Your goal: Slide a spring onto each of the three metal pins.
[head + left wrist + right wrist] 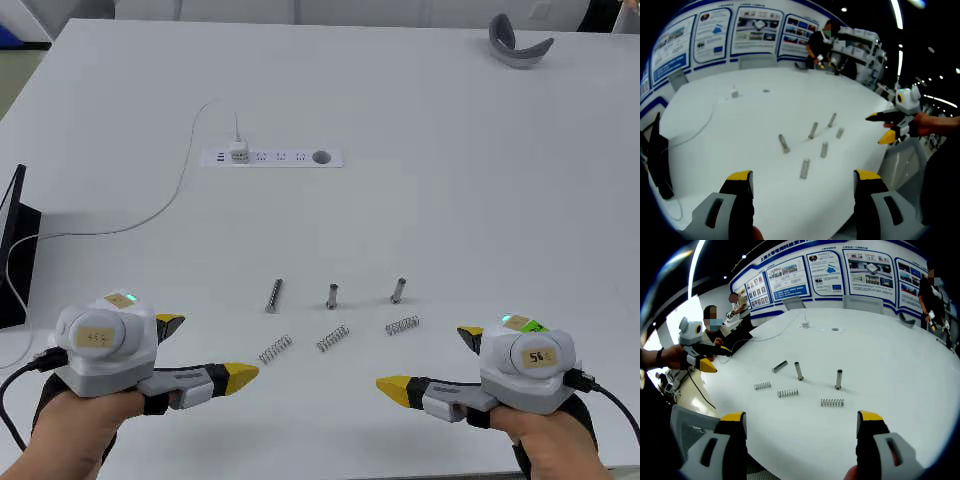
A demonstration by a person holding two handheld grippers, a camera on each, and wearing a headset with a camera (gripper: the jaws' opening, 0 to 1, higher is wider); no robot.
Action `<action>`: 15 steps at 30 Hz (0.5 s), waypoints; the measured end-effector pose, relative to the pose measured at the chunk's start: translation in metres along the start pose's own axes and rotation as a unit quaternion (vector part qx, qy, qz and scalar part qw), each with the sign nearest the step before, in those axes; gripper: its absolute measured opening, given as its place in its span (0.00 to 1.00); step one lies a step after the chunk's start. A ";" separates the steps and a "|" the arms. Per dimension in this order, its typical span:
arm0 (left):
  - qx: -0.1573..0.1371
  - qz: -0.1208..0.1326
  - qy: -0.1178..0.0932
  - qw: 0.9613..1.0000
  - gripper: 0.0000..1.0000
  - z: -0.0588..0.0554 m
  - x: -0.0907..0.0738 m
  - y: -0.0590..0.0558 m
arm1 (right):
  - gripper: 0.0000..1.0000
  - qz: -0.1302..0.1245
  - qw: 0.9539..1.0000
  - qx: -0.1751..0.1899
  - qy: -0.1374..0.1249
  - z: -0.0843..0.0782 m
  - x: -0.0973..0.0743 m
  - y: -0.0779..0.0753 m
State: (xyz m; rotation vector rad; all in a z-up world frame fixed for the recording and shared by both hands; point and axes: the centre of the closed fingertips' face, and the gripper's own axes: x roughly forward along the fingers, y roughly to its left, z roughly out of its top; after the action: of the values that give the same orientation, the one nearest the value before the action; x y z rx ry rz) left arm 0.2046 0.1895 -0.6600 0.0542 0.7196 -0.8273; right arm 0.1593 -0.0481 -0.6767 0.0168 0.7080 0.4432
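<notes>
The fingers of your left gripper point(205, 348) stand apart and hold nothing. The fingers of your right gripper point(430, 361) are spread the same way, also empty. Both hover low over the near edge of the white table point(450, 150), one at each side, likely a ready pose before the first pick.

Between and beyond them lie the left spring point(275, 349), middle spring point(333, 338) and right spring point(402, 325). Each lies just in front of its own pin, seemingly paired for matching. The middle pin point(332, 296) and right pin point(398, 290) stand upright. The left pin point(273, 295) lies on its side, so it probably needs a sideways feed.
</notes>
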 end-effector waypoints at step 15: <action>-0.002 -0.009 0.004 1.000 0.84 -0.002 0.003 -0.006 | 0.92 0.004 1.000 0.005 0.004 0.000 0.000 0.003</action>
State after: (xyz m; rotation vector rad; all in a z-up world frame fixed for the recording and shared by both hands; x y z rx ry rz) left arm 0.2008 0.1846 -0.6617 0.0478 0.7292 -0.8423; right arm 0.1577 -0.0451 -0.6761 0.0273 0.7178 0.4477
